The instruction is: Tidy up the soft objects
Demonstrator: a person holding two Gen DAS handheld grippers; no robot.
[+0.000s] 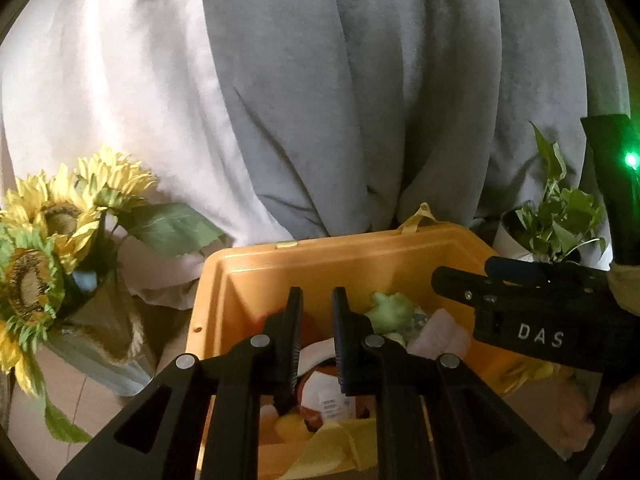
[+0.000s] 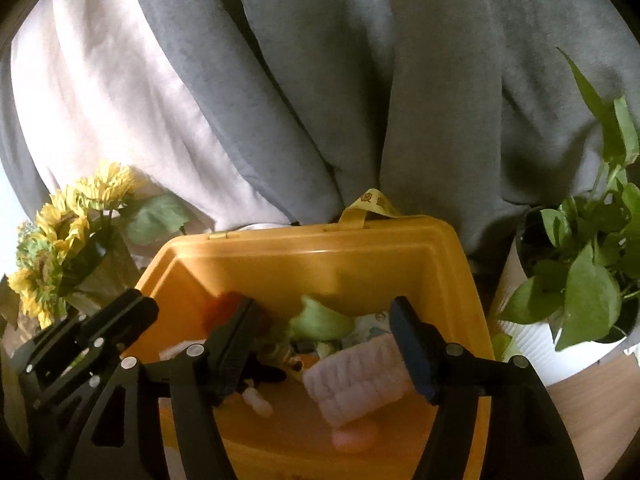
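Yellow bin (image 2: 320, 256) holds the soft items. Left tongs (image 1: 316, 336) slightly parted, empty; right tongs (image 2: 324, 344) released, straddling the pink cloth (image 2: 356, 388). Light, limp; pinch mid-fold.

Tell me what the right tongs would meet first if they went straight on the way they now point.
Most likely the pale pink ribbed cloth lying in the yellow bin. The right tongs stand open above it, nothing gripped. The green plush lies just beyond; depth is hard to judge through the fisheye.
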